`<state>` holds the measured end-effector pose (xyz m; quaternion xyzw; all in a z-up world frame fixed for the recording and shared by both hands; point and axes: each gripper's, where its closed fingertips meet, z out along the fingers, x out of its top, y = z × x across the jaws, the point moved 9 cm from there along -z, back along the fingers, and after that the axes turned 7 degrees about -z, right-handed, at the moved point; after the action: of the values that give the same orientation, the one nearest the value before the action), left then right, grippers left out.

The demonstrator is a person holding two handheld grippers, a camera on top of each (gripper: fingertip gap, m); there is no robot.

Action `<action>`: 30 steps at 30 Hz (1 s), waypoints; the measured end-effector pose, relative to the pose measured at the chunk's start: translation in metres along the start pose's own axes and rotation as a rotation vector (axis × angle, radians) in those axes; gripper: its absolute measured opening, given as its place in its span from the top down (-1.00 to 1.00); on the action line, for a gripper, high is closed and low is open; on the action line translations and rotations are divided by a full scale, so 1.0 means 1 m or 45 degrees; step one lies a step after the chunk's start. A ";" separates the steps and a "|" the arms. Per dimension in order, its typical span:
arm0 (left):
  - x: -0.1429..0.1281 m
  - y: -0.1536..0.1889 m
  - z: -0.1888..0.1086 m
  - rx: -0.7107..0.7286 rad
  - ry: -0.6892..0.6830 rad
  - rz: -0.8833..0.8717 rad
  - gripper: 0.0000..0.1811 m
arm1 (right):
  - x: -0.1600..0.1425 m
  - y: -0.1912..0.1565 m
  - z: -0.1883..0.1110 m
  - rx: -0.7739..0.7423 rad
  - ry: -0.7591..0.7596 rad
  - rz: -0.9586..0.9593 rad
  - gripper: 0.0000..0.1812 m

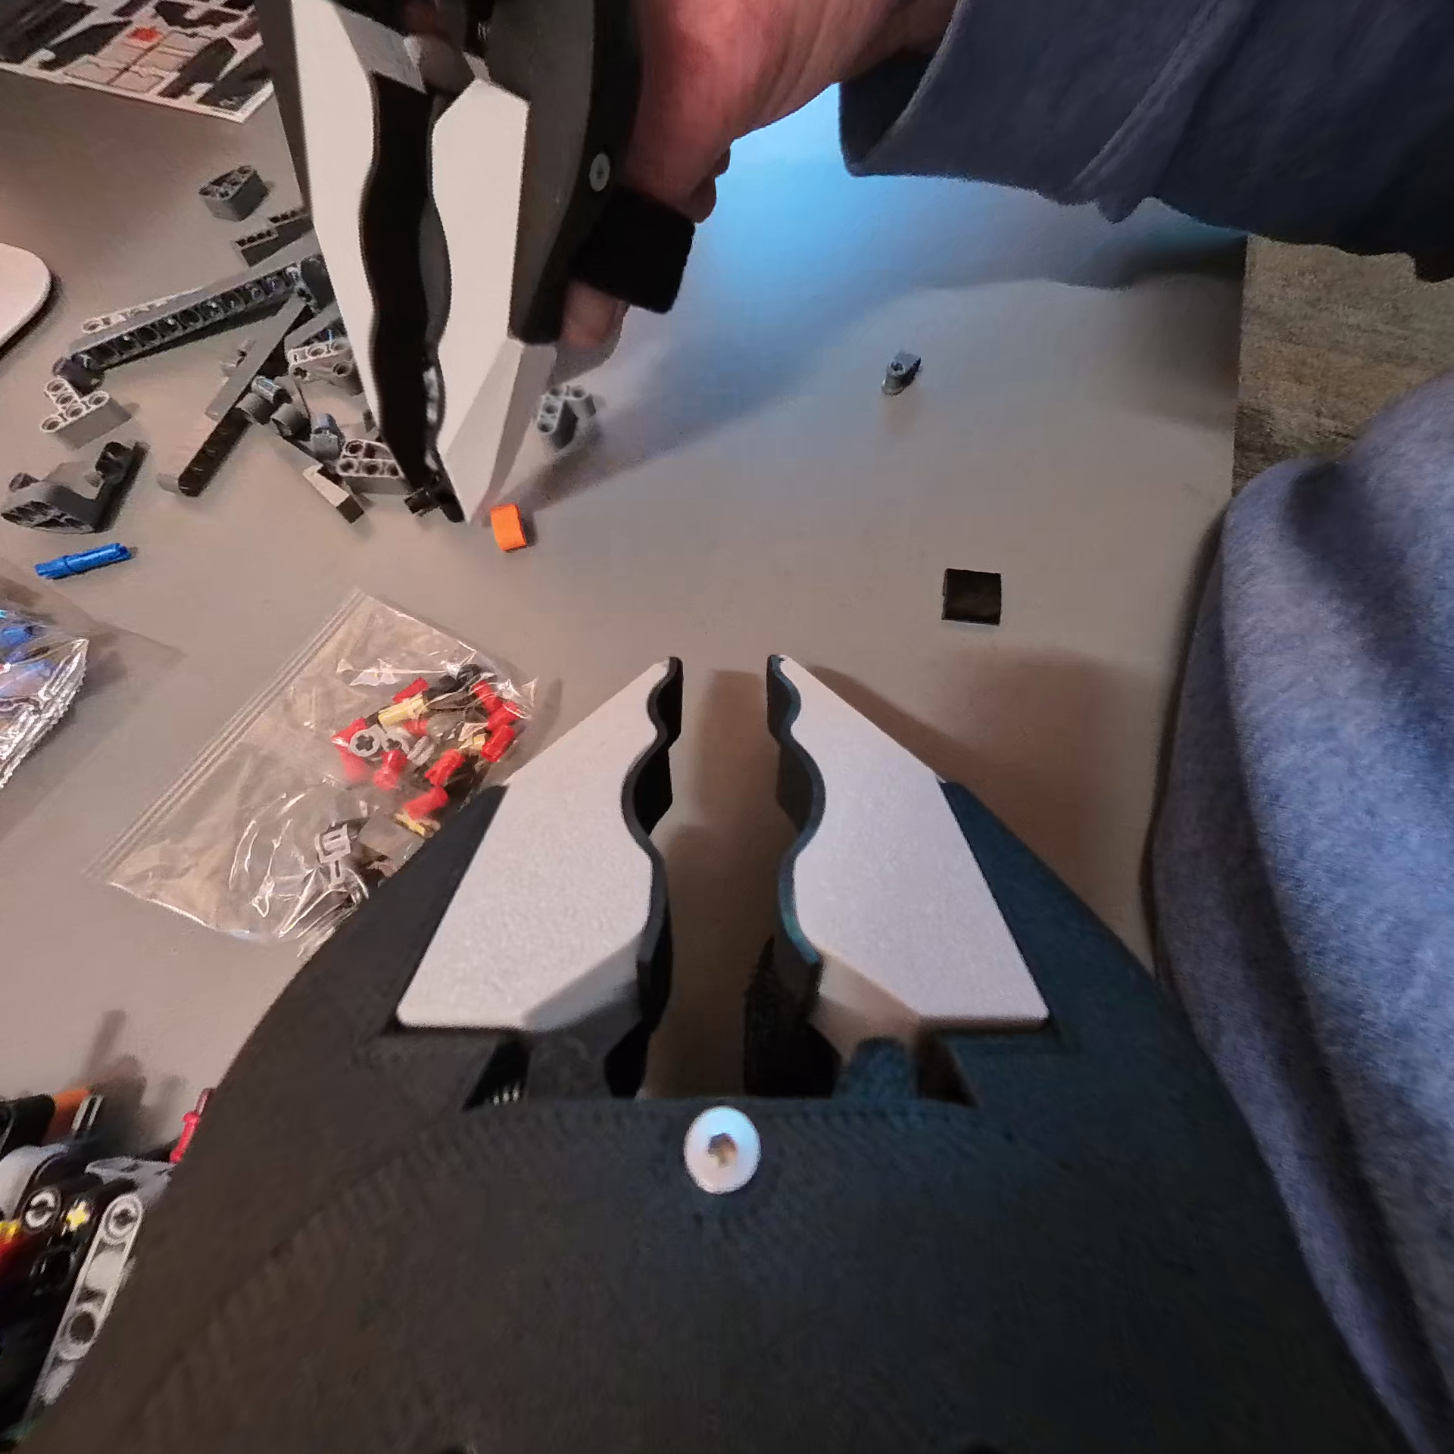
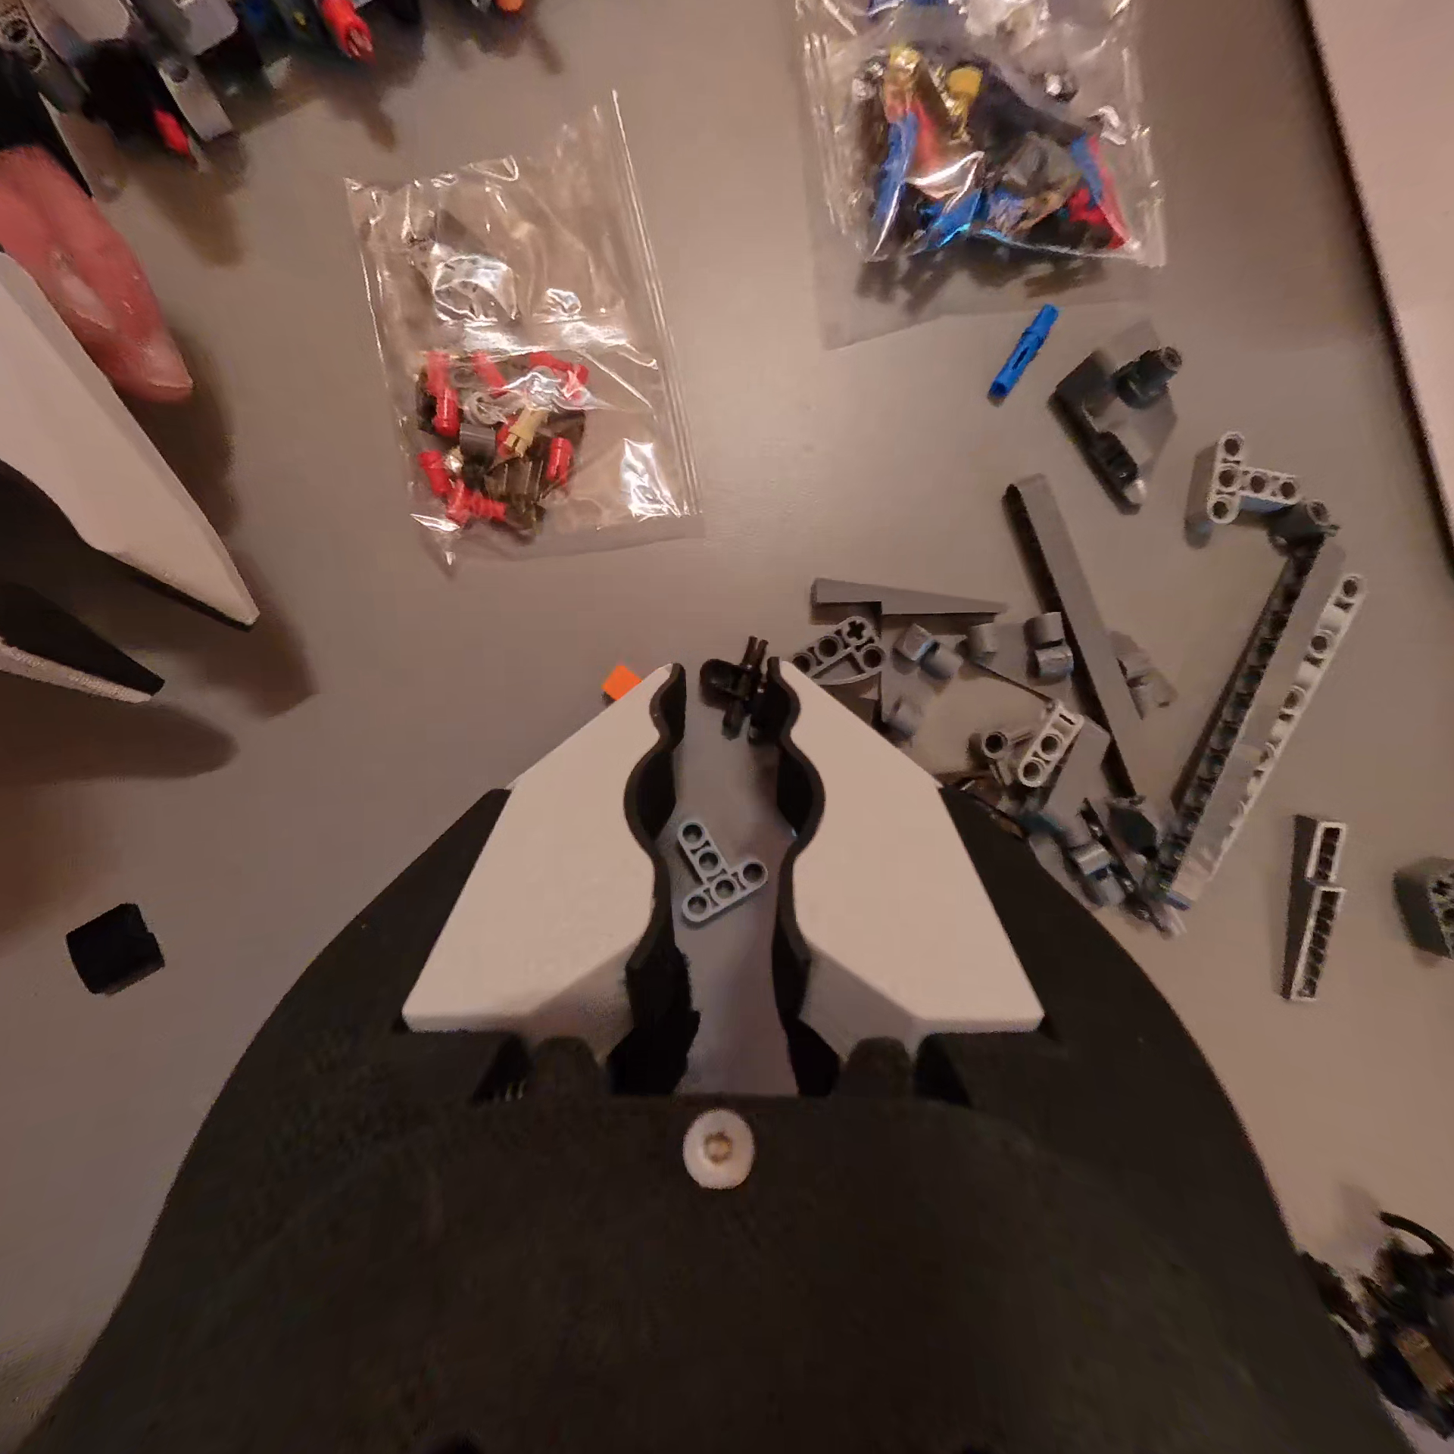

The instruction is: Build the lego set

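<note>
My left tongs [image 1: 722,669] hang over bare table [image 1: 787,488], jaws a narrow gap apart and holding nothing. In the left wrist view, going left to right: at lower left lies a clear bag [image 1: 330,771] with red, tan and black pins inside. At upper left my right tongs [image 1: 444,503] point down at the table with a small black pin [image 1: 421,497] right at their tips; an orange piece [image 1: 510,525] lies just beside them. A black square [image 1: 972,595] sits right of centre.

In the right wrist view, the same bag [image 2: 511,370] is at upper centre-left, still closed as far as I can tell. A second bag [image 2: 983,142] at upper right holds blue, black and red parts. At centre my right tongs [image 2: 728,669] stand narrowly apart. The black pin [image 2: 736,683] lies between the tips, touching the right-hand jaw, its long axis running roughly up the frame along the fingers. I judge it not yet gripped. A grey T-shaped beam [image 2: 720,869] shows lower in the gap, on the table beneath. Loose grey beams [image 2: 1101,669] spread to the right.

The right tongs are far nearer the pin; a squeeze would take it.
</note>
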<state>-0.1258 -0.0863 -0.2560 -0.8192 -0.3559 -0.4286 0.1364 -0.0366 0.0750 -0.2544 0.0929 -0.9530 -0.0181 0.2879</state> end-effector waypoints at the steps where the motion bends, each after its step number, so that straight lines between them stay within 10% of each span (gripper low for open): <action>1: 0.000 0.000 0.000 -0.001 0.001 -0.001 0.79 | 0.000 -0.001 0.002 0.012 -0.012 0.000 0.79; 11: 0.001 -0.002 0.000 0.011 0.004 -0.008 0.79 | -0.004 0.001 -0.023 -0.046 0.096 0.017 0.88; 21: 0.001 0.002 0.003 0.009 -0.008 0.011 0.79 | -0.140 0.077 -0.108 -0.521 -0.022 0.439 0.88; 30: 0.003 0.003 0.006 0.032 -0.025 0.020 0.79 | -0.144 0.086 -0.109 -0.595 -0.060 0.444 0.75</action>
<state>-0.1191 -0.0842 -0.2573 -0.8244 -0.3560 -0.4149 0.1464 0.1263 0.1885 -0.2347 -0.1417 -0.9311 -0.1893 0.2779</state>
